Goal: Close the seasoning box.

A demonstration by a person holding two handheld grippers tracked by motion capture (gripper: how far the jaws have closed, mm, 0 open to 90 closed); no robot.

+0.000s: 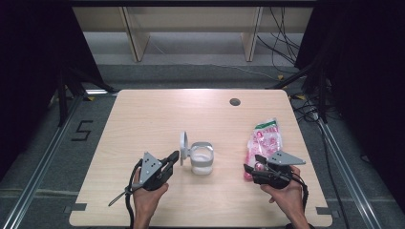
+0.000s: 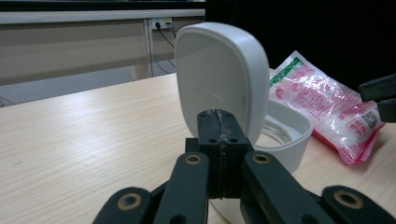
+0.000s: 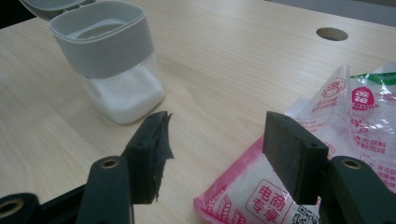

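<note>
- Two grippers work over the near half of the table [image 1: 143,109], one in each hand.
- Left gripper [image 2: 218,122]: jaws pressed fully together with nothing between them; their tips sit just in front of the lid [image 2: 219,79], and whether they touch it I cannot tell.
- Right gripper [image 3: 224,140]: jaws stand apart, gripping nothing — its right jaw hangs over the bag's [image 3: 299,186] near end, contact unclear.
- Jar [image 1: 201,160]: near the table's middle, toward the near edge, between the two grippers. It is squarish with a grey collar, a clear body and white grains filling the lower part.
- Lid: white, flipped open and standing upright on the jar's left side.
- Bag: clear with pink and red print and a green strip — it lies by the right edge, holding white grains.
</note>
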